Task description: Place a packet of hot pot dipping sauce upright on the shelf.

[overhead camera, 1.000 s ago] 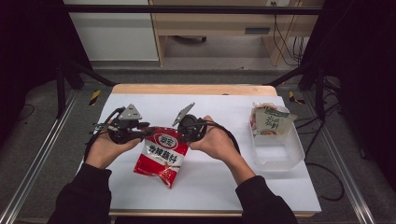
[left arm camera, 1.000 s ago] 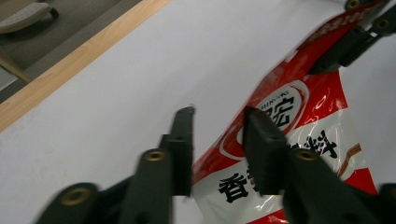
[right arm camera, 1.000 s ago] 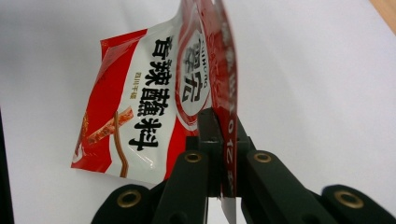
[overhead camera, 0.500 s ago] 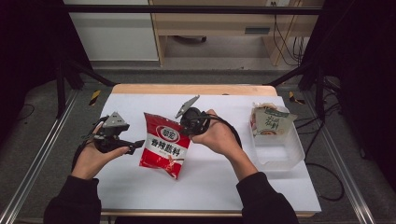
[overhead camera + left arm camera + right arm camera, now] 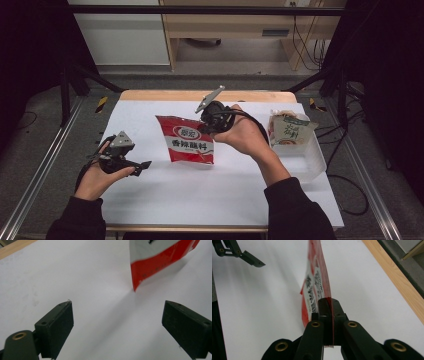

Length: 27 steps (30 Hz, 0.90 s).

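High view: left tongs point(image 5: 145, 164) (now empty) have just opened off the red packet point(image 5: 187, 140).

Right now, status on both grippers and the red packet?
Left gripper just opened, empty. Right gripper shut on red packet, lifted. Path to clear bin open.

High view looks down; both gripper views, close, share the white table point(image 5: 200, 195).

Black sleeves point(image 5: 295, 210); black gripper point(image 5: 146, 164) bodies with grey three-cornered plates, brass rivets.
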{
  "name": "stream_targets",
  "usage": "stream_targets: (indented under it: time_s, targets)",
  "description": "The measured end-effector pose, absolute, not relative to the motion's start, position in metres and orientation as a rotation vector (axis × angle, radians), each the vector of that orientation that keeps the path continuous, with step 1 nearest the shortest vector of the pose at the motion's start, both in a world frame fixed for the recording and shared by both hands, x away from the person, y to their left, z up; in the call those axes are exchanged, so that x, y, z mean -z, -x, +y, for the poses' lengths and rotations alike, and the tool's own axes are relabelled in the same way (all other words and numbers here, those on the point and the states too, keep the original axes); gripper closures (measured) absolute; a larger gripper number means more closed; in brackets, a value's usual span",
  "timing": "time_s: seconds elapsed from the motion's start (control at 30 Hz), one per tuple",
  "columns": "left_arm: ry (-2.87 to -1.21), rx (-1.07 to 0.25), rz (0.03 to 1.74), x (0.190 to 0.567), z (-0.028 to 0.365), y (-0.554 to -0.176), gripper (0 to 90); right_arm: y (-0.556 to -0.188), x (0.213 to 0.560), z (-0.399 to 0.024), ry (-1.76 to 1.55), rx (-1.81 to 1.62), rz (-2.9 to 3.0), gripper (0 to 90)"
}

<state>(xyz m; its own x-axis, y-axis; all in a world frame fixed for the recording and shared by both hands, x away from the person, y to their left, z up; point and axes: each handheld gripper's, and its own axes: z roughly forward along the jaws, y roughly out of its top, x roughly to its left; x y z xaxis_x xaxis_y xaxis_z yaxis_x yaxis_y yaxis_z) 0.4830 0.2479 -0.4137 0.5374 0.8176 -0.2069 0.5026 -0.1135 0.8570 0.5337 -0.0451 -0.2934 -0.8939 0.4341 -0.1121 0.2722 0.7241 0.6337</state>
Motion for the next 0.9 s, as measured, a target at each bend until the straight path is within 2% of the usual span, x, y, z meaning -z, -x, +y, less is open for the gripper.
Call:
stream_targets:
  time_s: [0.13,0.2,0.23,0.5,0.9]
  targets:
    - [-1.845,-0.399,1.09,0.415,0.256,-0.483,10.5,-0.535,0.286,-0.057,-0.568,-0.908,2.665,90.0]
    - [-1.785,-0.383,1.114,0.419,0.253,-0.482,10.3,-0.536,0.281,-0.064,-0.579,-0.894,2.655,90.0]
    - [-2.222,-0.431,0.926,0.409,0.278,-0.486,10.3,-0.536,0.279,-0.068,-0.581,-0.892,2.647,90.0]
    - [-2.287,-0.384,0.934,0.425,0.273,-0.486,9.2,-0.532,0.262,-0.102,-0.611,-0.89,2.618,90.0]
    - [-2.317,-0.369,0.939,0.429,0.269,-0.486,8.9,-0.521,0.25,-0.138,-0.639,-0.925,2.572,90.0]
